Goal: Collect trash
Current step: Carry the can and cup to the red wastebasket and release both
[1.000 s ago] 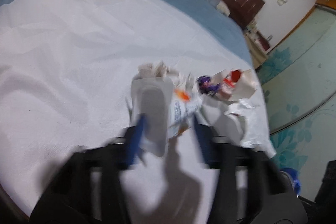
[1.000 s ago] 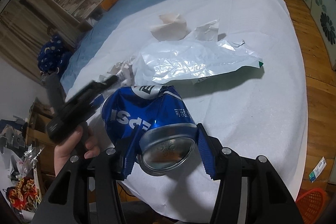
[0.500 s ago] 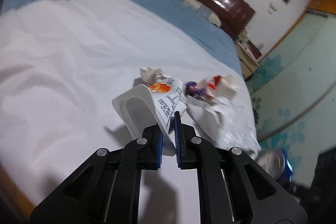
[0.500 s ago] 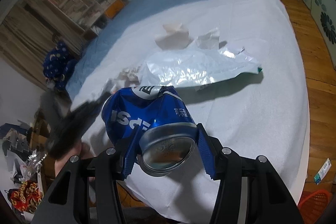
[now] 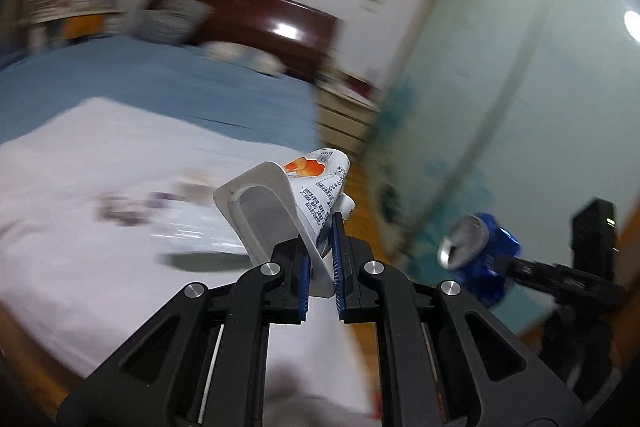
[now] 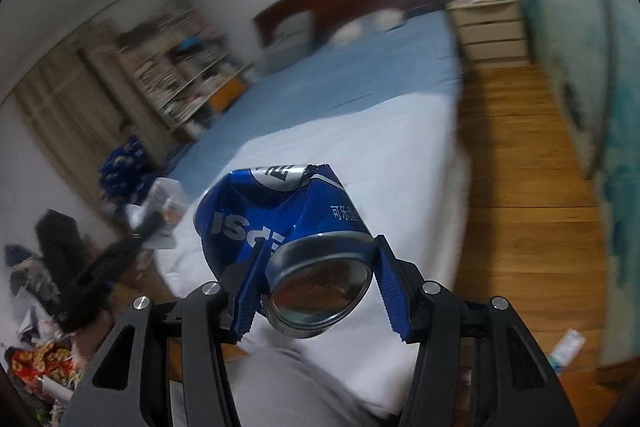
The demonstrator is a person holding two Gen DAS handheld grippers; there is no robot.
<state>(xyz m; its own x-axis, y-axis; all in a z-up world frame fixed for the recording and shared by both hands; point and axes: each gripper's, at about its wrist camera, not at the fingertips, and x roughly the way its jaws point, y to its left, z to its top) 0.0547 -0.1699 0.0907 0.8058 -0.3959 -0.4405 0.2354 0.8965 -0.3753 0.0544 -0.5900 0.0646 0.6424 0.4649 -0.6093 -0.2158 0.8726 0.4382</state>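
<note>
Both were loaded so nothing dropped: left gripper point(image 5: 320, 259) pinched tight on the yogurt cup point(image 5: 280, 211), right gripper point(image 6: 320, 287) clamped around the crushed can point(image 6: 288, 227).

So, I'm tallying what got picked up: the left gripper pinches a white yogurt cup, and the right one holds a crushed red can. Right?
Not quite. The can in the right gripper is blue, as the right wrist view shows. The left gripper does pinch the white yogurt cup.
</note>
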